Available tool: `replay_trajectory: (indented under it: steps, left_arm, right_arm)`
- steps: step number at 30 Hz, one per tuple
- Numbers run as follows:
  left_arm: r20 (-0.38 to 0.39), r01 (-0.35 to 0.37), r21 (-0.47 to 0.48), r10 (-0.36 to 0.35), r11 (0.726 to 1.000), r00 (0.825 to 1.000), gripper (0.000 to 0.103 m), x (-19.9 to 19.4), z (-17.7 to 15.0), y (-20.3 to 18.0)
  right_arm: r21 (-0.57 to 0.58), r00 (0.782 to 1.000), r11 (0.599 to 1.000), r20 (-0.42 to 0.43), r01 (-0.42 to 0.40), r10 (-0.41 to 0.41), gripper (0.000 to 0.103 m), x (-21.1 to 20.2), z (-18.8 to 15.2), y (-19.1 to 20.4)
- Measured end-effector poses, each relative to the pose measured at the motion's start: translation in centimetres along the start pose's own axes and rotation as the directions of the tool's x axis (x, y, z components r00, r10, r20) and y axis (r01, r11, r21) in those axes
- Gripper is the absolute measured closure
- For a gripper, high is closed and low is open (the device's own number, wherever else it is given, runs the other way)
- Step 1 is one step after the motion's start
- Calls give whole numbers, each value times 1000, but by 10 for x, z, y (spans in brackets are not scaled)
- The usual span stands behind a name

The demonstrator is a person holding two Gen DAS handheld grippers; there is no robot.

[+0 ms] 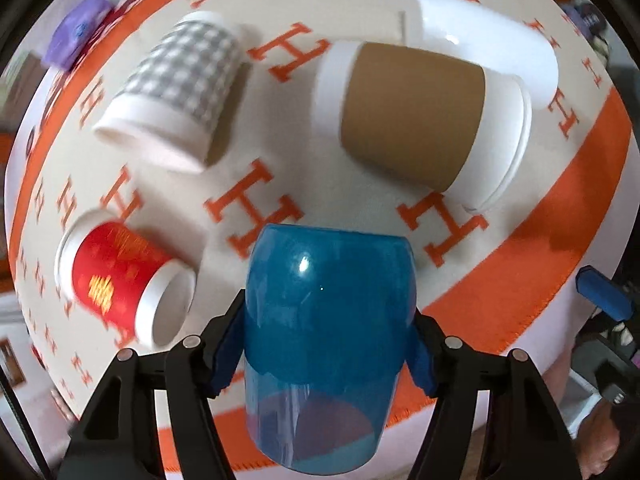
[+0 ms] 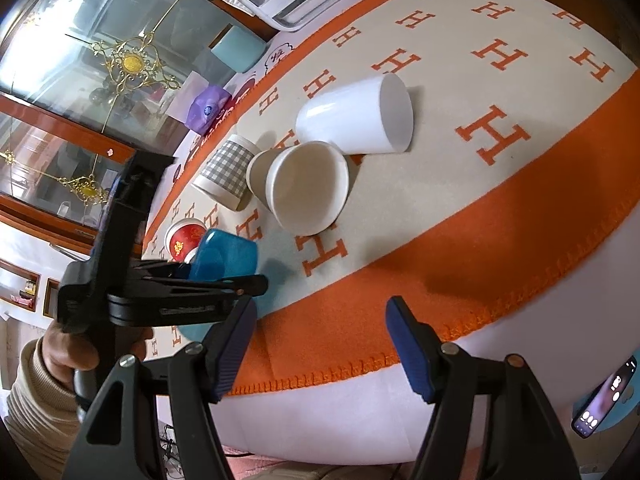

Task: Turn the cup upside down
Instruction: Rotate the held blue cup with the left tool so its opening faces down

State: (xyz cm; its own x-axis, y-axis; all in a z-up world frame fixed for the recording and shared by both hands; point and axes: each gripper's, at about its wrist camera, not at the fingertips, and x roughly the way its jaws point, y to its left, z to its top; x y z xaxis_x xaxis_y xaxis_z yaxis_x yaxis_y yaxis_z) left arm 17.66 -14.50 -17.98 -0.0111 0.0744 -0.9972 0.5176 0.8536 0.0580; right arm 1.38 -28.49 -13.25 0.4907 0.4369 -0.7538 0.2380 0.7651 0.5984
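Gripping the blue cup (image 1: 326,320) from both sides, the left gripper (image 1: 326,356) has its blue pads (image 1: 422,364) pressed against the cup's walls, the jaws spread about as wide as the cup itself. The cup sits between the fingers with its closed base pointing away from the camera and its open mouth toward it, held above the near orange border of the cloth (image 1: 560,208). In the right wrist view the same cup (image 2: 222,258) shows beside the left gripper's black frame, lifted over the cloth's edge.

The right gripper (image 2: 320,344) hangs off the table's near edge with its jaws wide apart; nothing is between its pads (image 2: 408,344), and they touch nothing.

Four other cups lie on their sides on the H-patterned cloth: a red cup (image 1: 120,276) just left of the blue one, a grey checked cup (image 1: 176,84) farther back on the left, a brown-sleeved cup (image 1: 416,116) in the middle, and a plain white cup (image 1: 488,36) behind it, the two close enough to overlap in view. A phone (image 2: 604,400) lies at the lower right of the right wrist view.
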Motion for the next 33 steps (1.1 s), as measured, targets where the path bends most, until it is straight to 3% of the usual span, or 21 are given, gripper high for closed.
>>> replay_trajectory:
  steps: [4,9,15,22,25,29,33]
  left_arm:
    - [-15,66,-122,-68,990,998,36,-17,-13,11]
    - [4,121,-305,-126,945,992,36,-27,-41,23]
    - [65,170,-493,-158,853,985,36,-18,-84,42]
    - [106,198,-630,-170,751,980,35,7,-102,52]
    - [91,169,-651,-145,740,985,34,19,-100,40]
    - [103,194,-664,-168,722,980,13,23,-102,36]
    - [109,224,-642,-201,733,973,13,15,-107,38]
  right_arm:
    - [-29,1000,1000,-19,-7,6,36,4,-2,5]
    - [-69,999,998,-45,-13,10,36,11,-2,15]
    - [-104,997,994,-74,-20,12,36,20,-5,23]
    - [-107,996,994,-92,-12,2,36,27,-6,25]
    - [-108,996,994,-90,-12,2,36,25,-8,24]
    - [-100,994,995,-105,-19,8,36,27,-7,23]
    - [-110,993,994,-115,-23,11,36,29,-9,26]
